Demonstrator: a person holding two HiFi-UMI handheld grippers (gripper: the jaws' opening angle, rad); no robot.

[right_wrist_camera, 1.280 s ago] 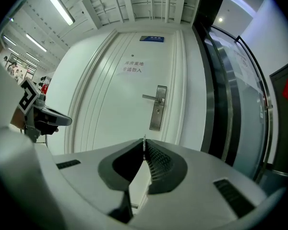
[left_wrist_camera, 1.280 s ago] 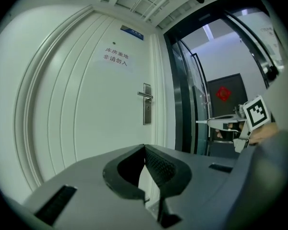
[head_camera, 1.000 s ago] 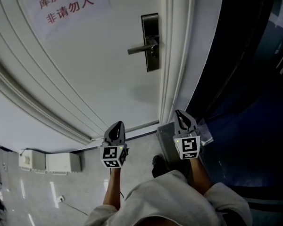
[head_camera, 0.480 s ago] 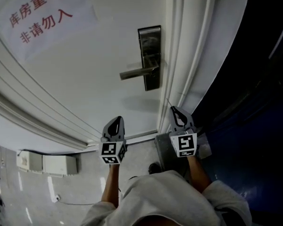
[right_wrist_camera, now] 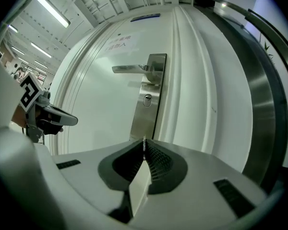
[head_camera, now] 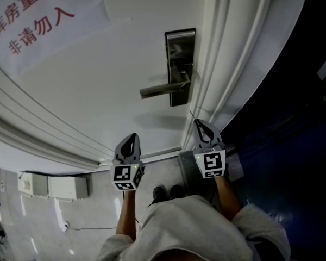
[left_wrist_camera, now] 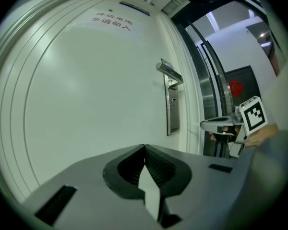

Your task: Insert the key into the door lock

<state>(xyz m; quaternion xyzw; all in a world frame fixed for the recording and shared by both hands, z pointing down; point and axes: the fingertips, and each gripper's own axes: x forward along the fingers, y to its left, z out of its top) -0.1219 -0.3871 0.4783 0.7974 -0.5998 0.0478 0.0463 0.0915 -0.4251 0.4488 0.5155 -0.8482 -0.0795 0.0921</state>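
The steel lock plate sits at the white door's right edge, with its lever handle pointing left. In the right gripper view its keyhole lies below the handle, straight ahead of the jaws. My right gripper is shut on a thin key, whose edge pokes out at the tips toward the lock. Left of it, my left gripper is shut with nothing in it, level with the right one. The left gripper view has the lock plate ahead to the right, and the right gripper beside it.
A paper sign with red characters hangs on the door at upper left. The moulded door frame runs right of the lock, with dark glass beyond it. A grey box stands at the door's foot; white boxes lie on the floor at left.
Both grippers have come closer to the door, and the person has stepped forward. The lock plate looks larger and lower in the head view. Both grippers stay shut.
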